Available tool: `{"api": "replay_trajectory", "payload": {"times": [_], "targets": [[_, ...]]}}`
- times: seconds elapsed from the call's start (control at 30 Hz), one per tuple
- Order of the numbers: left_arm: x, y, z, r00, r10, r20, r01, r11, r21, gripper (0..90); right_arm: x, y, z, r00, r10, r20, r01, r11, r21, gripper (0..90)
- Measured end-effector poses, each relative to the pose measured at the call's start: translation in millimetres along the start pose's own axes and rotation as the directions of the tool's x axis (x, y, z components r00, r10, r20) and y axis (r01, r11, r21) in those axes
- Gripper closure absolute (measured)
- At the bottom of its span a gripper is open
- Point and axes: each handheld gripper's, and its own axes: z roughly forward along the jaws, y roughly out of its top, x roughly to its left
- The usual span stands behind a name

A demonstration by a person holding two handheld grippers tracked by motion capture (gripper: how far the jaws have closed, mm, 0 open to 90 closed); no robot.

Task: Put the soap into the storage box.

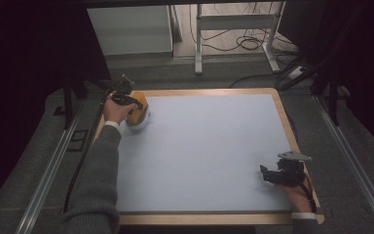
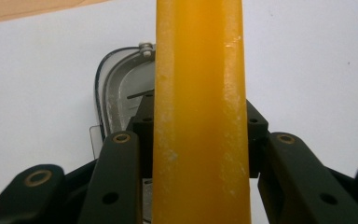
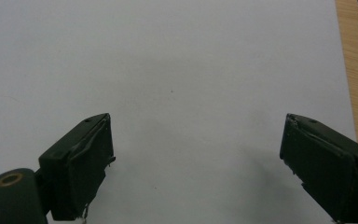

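Your left claw [image 2: 200,140] is clamped on an orange bar [image 2: 200,112], its long axis running straight away from the camera over a grey dish [image 2: 121,93] at the counter's [image 1: 214,146] far-left corner. Your right claw [image 3: 196,163] stands apart.

Grey knitted sleeve [image 1: 97,185] with a white cuff showing at each wrist; both grippers black, the left gripper [image 2: 200,140] with brass-ringed pivot screws, the right gripper [image 1: 278,174] topped by a grey three-cornered plate
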Motion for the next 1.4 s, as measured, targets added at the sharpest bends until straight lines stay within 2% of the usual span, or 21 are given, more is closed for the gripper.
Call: {"api": "replay_trajectory", "payload": {"times": [0.37,0.47,0.5,0.57,0.6,0.67,0.7,0.77,0.83,0.9,1.0,1.1,1.17,1.23,1.27,1.4], "targets": [[8.3,-6.2,6.9,0.9990,-0.045,-0.009,0.045,0.9990,-0.011,61.3,1.3,-0.1,1.0,1.0000,-0.003,0.002,0.003,1.000,0.003,9.6],[9.0,-6.2,9.0,0.9991,-0.042,-0.003,0.042,0.9991,-0.003,61.1,1.3,-0.2,1.0,1.0000,-0.004,0.001,0.004,1.000,0.005,9.6],[9.4,-5.7,9.7,0.9984,-0.054,0.013,0.055,0.9983,-0.019,59.9,1.2,-0.3,1.0,1.0000,-0.005,0.000,0.005,1.000,0.004,9.6],[7.8,-4.7,9.0,0.9984,-0.055,0.014,0.055,0.9982,-0.026,59.6,1.0,-0.4,1.0,1.0000,-0.004,0.000,0.004,1.000,0.004,9.6],[7.0,-4.2,8.4,0.9989,-0.047,0.011,0.047,0.9986,-0.024,58.7,0.9,-0.5,1.1,1.0000,-0.004,0.001,0.004,1.000,0.003,9.6],[6.6,-3.8,7.6,0.9986,-0.049,0.020,0.050,0.9983,-0.028,51.2,0.6,-0.7,1.1,1.0000,-0.004,0.002,0.004,1.000,0.004,9.6],[7.2,-3.9,7.3,0.9986,-0.052,0.009,0.052,0.9982,-0.031,51.2,0.5,-0.7,1.0,1.0000,-0.004,0.000,0.004,1.000,0.005,9.6],[9.9,-4.4,5.9,0.9989,-0.047,-0.001,0.047,0.9986,-0.025,45.0,0.8,-0.7,0.9,1.0000,-0.004,0.001,0.004,1.000,0.004,9.6],[10.0,-5.1,3.3,0.9983,-0.042,-0.041,0.041,0.9984,-0.039,37.7,0.9,-0.5,0.6,1.0000,-0.005,-0.001,0.005,1.000,0.004,9.6],[9.7,-5.4,0.7,0.9973,-0.037,-0.064,0.035,0.9988,-0.035,31.8,1.0,-0.6,0.9,1.0000,-0.004,0.000,0.004,1.000,0.004,9.6],[13.2,-6.1,-3.9,0.9979,-0.039,-0.051,0.037,0.9985,-0.040,29.8,1.8,-0.4,1.1,1.0000,-0.006,-0.001,0.006,1.000,0.007,9.6],[14.2,-7.3,-14.6,0.9977,-0.011,-0.067,0.007,0.9976,-0.068,27.0,1.9,-0.3,1.1,1.0000,-0.008,0.003,0.008,1.000,0.006,9.6],[14.1,-8.1,-17.8,0.9975,-0.008,-0.070,0.003,0.9970,-0.078,27.0,1.6,-0.4,0.8,1.0000,-0.008,0.003,0.008,1.000,0.007,9.6],[14.1,-10.4,-25.1,0.9991,-0.019,-0.037,0.015,0.9941,-0.107,28.4,0.9,-0.1,-0.1,1.0000,-0.007,0.005,0.007,1.000,0.002,9.6],[12.7,-13.1,-30.0,0.9996,-0.008,-0.027,0.005,0.9930,-0.118,28.1,0.2,0.6,-1.7,1.0000,-0.003,0.005,0.003,1.000,-0.003,9.6],[11.9,-18.8,-36.7,0.9999,0.001,-0.012,-0.003,0.9896,-0.144,27.4,-0.9,1.5,-2.7,1.0000,-0.003,0.008,0.003,1.000,-0.011,9.6]]}}
